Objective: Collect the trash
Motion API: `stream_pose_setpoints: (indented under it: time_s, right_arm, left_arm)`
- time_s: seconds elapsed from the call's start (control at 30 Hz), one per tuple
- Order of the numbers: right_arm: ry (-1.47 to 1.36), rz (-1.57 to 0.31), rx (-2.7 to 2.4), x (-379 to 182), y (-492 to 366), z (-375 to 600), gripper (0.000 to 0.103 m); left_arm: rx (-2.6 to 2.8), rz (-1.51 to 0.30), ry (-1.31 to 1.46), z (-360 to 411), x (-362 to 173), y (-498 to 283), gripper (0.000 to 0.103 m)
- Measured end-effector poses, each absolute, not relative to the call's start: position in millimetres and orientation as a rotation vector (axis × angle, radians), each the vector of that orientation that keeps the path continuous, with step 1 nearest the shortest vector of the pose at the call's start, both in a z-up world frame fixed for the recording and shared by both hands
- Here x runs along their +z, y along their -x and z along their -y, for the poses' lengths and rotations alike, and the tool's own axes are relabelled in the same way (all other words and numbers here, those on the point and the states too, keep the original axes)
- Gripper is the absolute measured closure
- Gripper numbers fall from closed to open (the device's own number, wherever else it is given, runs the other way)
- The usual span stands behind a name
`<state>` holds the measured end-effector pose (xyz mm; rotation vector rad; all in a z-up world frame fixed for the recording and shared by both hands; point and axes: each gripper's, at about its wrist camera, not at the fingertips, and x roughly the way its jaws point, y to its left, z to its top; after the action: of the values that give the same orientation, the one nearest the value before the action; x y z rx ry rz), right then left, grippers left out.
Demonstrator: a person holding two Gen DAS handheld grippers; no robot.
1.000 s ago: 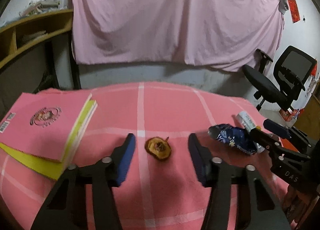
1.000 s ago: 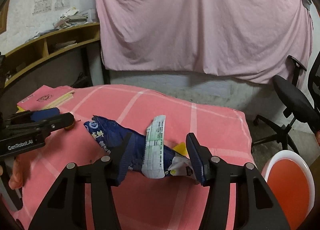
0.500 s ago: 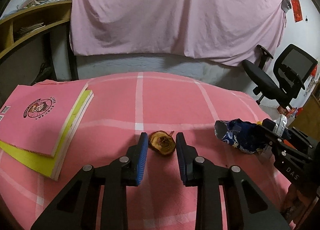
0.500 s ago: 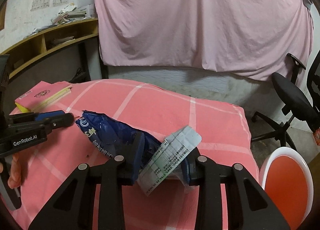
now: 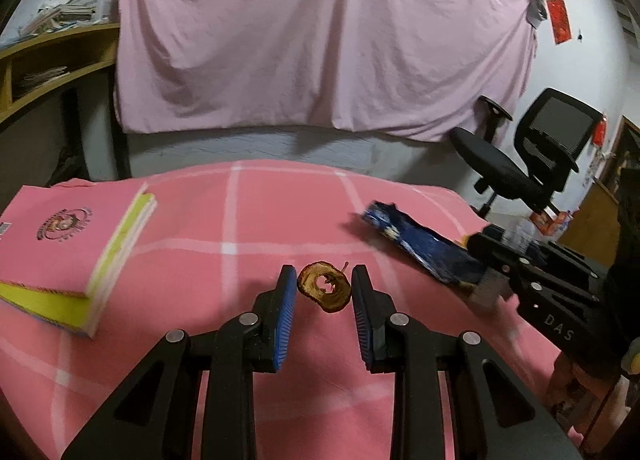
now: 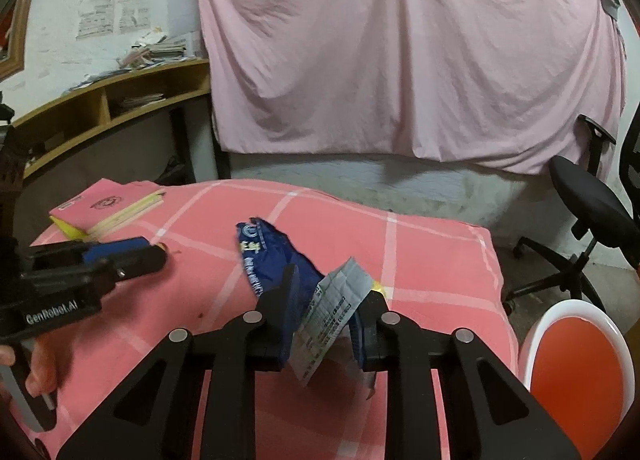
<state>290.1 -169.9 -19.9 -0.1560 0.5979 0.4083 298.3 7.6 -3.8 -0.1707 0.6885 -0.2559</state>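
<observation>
Both grippers are black, angular frames with silver round screws at the joints and ribbed blue pads on the fingers. The left gripper reads "GenRobot.AI" in white; the right gripper, blurred, seems to read "DAS".

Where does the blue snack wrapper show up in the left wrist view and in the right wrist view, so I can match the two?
Left wrist view: the blue snack wrapper sits right of centre, slanting off the cloth, its lower end at the right gripper.
Right wrist view: it is at centre, bunched with a printed paper slip between the closing jaws.
Shared landmark: the pink book on the table's left.
</observation>
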Motion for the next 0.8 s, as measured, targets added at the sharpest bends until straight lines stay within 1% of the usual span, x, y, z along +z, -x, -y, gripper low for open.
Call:
stream_pose_setpoints:
  time_s: [0.27, 0.5, 0.57, 0.7, 0.8]
  right_arm:
    - [0.121, -0.629, 0.46, -19.6, -282.5, 174.8, 0.082]
    - [0.157, -0.667, 0.492, -25.6, -269.2, 168.6, 0.083]
    - [0.169, -0.678, 0.494, -27.2, -269.1, 165.3, 0.089]
    - [0.168, -0.687, 0.492, -27.8, -268.2, 166.2, 0.094]
    - [0.163, -0.687, 0.496, -27.8, -267.6, 167.5, 0.096]
  left_arm:
    - [-0.272, -0.712, 0.173, 0.4, -4.5, -298.4, 0.079]
    - [-0.273, -0.722, 0.18, -0.3, -3.7, -298.6, 0.079]
    - [-0.274, -0.721, 0.177, 0.0, -3.5, -298.0, 0.079]
    - [-0.277, -0.722, 0.178, 0.8, -4.4, -296.3, 0.079]
    - [-0.277, -0.72, 0.177, 1.4, -4.0, -295.4, 0.079]
